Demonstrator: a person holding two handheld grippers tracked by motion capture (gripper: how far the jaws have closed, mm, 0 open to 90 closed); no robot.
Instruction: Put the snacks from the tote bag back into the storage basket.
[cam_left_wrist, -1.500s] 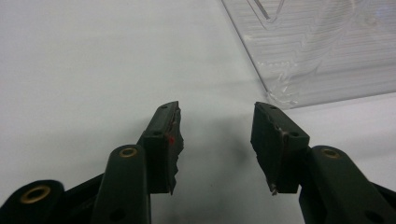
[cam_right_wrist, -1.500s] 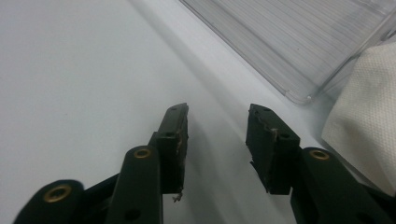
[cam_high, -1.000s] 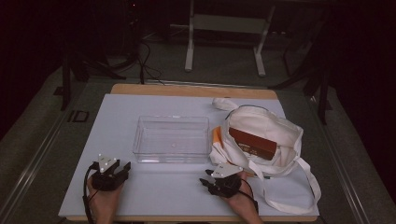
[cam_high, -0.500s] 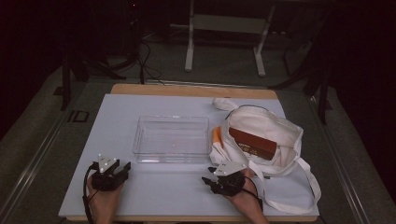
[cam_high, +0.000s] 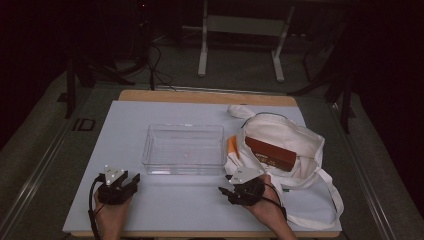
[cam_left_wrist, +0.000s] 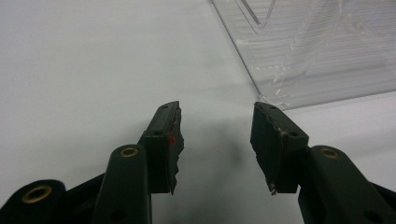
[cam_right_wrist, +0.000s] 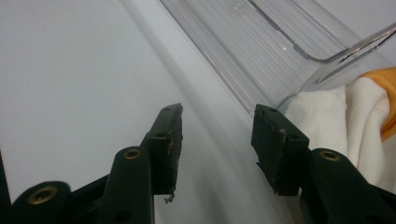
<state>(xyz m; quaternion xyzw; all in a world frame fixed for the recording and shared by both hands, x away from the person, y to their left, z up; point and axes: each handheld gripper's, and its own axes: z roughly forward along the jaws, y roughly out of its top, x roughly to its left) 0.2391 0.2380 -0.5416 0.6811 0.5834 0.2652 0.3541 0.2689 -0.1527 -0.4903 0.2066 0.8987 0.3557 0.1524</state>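
A clear plastic tray (cam_high: 183, 148) sits empty in the middle of the white table (cam_high: 165, 207). To its right lies a white cloth tote bag (cam_high: 300, 150), open at the top, with a brown box (cam_high: 270, 152) and something orange (cam_high: 232, 147) inside. My left gripper (cam_high: 131, 179) rests near the tray's front left corner (cam_left_wrist: 275, 93), open with nothing between its jaws. My right gripper (cam_high: 225, 192) hovers by the tray's front right corner (cam_right_wrist: 280, 60), beside the bag's cloth (cam_right_wrist: 345, 121); its jaws have just been opening and are empty.
The white surface ends at a wooden table edge (cam_high: 210, 96) at the back. Beyond it stand dark floor, cables and a white desk frame (cam_high: 240, 30). The bag's long straps (cam_high: 330, 200) trail over the table's front right.
My right gripper has lifted a little off the table and its jaws have spread apart. The left gripper, tray and bag stay where they were.
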